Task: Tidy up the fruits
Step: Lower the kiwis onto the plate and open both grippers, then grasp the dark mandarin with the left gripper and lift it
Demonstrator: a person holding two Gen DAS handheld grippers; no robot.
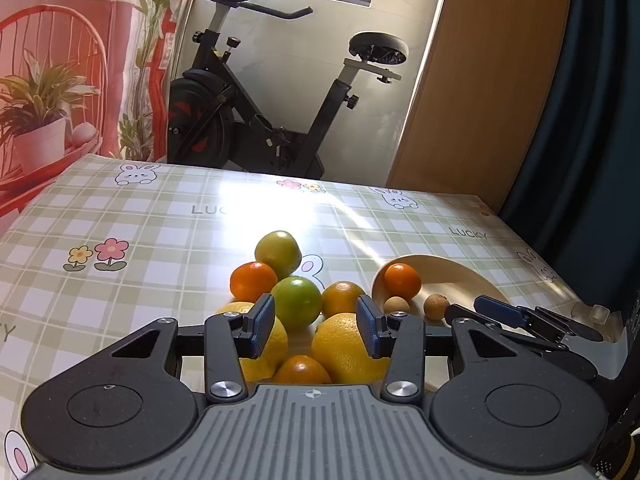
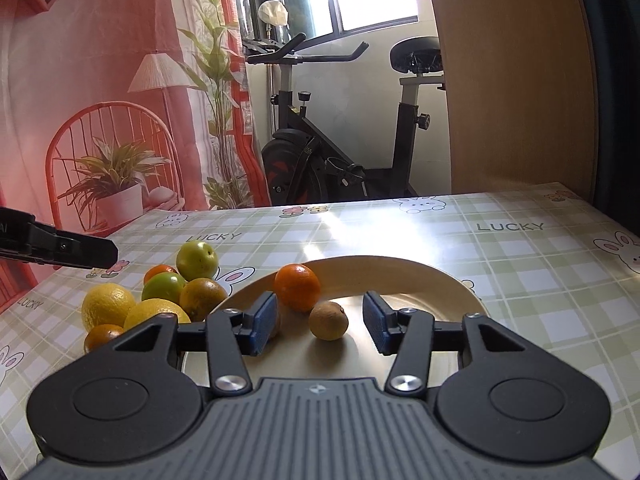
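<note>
Fruits crowd the desk (image 1: 120, 208) in a tight heap just left of the plate (image 2: 400, 268), and what a mix: two green ones, the far green fruit (image 1: 277, 253) and the near green fruit (image 1: 298, 301), two big lemons (image 1: 346, 346) lying with their long axes roughly across the left wrist view, and several oranges, one orange (image 1: 253, 279) tucked at the back of the heap. On the plate sit a bright mandarin (image 2: 298, 286) and a brown round fruit (image 2: 329, 321), just beside each other; the brown one's small nub points up and to the right. A second brown fruit shows in the left view only. Left claw (image 1: 316, 330) hovers above the heap, jaws partly apart, nothing pressed between the blue pads, the near green fruit framed in the gap beyond them. Right claw (image 2: 320, 326) hangs low over the plate, jaws likewise partly apart and gripping nothing, the brown fruit beyond the gap. Behind the desk stands an exercise bike (image 1: 280, 120)
</note>
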